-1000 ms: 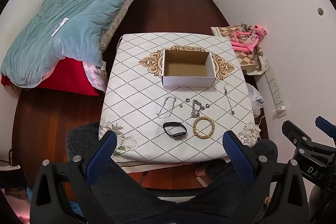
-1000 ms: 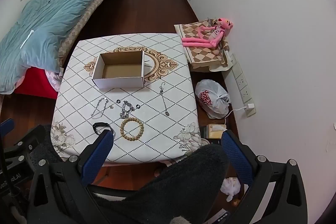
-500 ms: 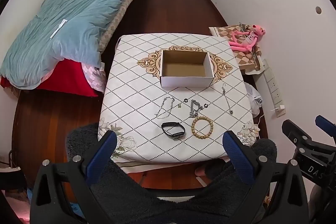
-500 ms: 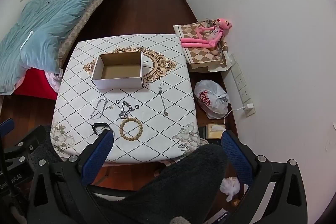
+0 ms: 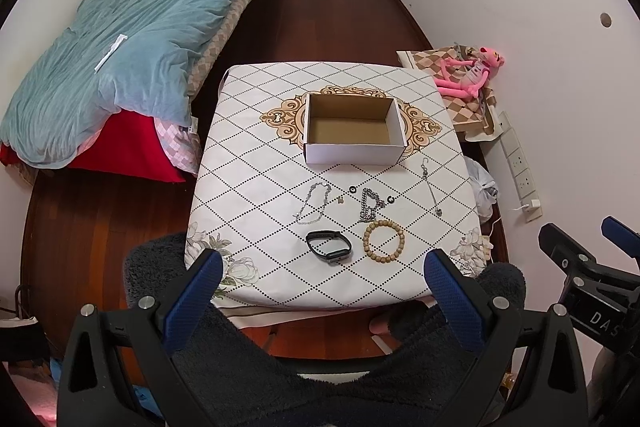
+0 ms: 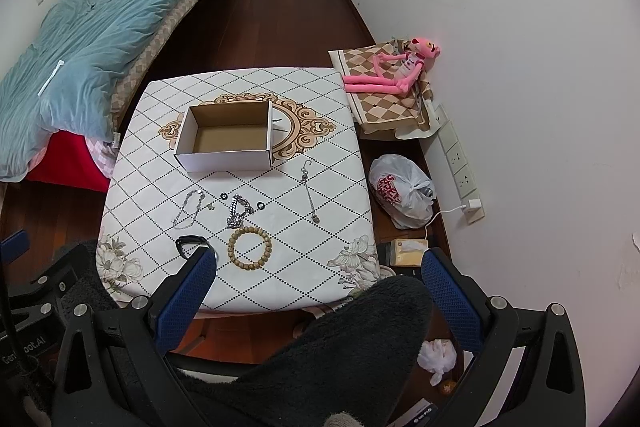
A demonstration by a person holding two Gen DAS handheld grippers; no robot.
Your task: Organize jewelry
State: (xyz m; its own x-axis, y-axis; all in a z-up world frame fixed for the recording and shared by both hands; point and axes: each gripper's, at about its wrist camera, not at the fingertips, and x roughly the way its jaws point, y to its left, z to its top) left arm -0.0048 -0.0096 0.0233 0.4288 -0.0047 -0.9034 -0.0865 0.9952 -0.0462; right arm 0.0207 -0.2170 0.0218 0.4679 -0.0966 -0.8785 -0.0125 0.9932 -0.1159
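At twelve o'clock on the surface (image 5: 248,163), past the jewelry, an open cardboard box (image 5: 352,131) stands with nothing in it. Since a second ago the view has only drifted slightly; no piece has shifted, so sorting appears not yet begun. Left gripper (image 5: 320,301) and right gripper (image 6: 318,301) hang short of the near edge, jaws spread wide, holding nothing. Nearest lie a black band (image 5: 329,245) and, at its three o'clock, a wooden bead bracelet (image 5: 383,241). Beyond them run a thin silver chain (image 5: 314,203), a heavy silver chain (image 5: 370,205) and a long pendant chain (image 5: 431,187). Lettering "DAS" shows on the right gripper's body; red print on the plastic bag (image 6: 402,191) is unreadable.
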